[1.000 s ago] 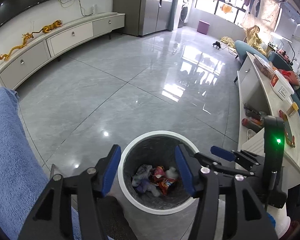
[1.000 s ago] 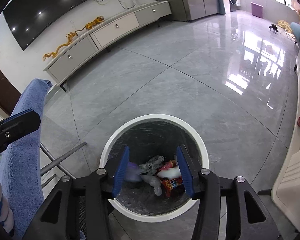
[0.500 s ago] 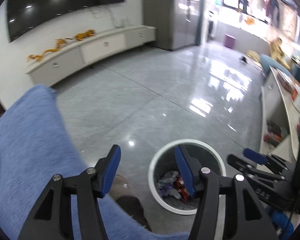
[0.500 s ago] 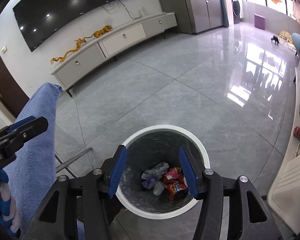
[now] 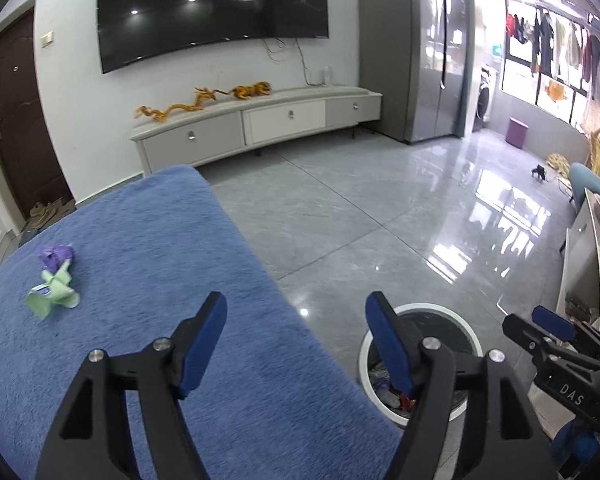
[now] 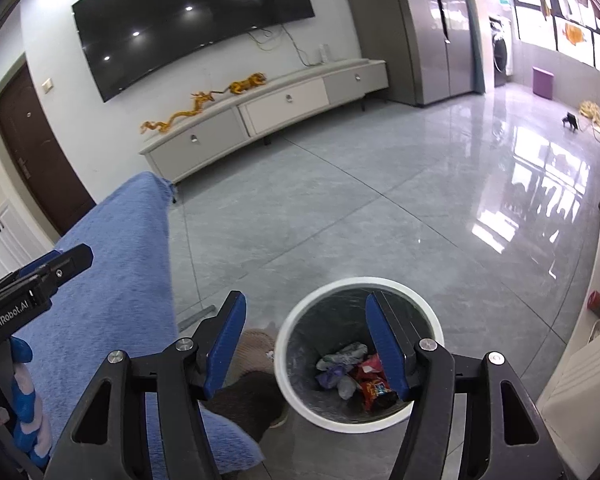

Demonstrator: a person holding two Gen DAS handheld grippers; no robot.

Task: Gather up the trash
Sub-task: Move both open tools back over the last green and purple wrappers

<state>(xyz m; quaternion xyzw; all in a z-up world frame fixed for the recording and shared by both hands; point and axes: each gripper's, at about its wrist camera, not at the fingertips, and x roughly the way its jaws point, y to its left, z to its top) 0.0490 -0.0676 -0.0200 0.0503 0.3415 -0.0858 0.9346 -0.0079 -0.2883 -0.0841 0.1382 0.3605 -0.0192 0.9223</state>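
Now both the left hand-held gripper (image 5: pixel 296 316) and the right hand-held gripper (image 6: pixel 306 314) are opening, holding nothing. Green and purple wrappers (image 5: pixel 54 280) are lying near the blue table's (image 5: pixel 148 232) left edge, well apart from the bin (image 6: pixel 296 332).

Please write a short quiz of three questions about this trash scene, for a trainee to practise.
1. True or false: the left gripper holds a piece of trash.
2. Where do the green scrap and the purple scrap lie?
A. on the blue cloth
B. on the floor
C. in the bin
3. Fill in: the red wrapper lies inside the ____.

Key
1. False: its jaws are opening with nothing between them.
2. A
3. bin
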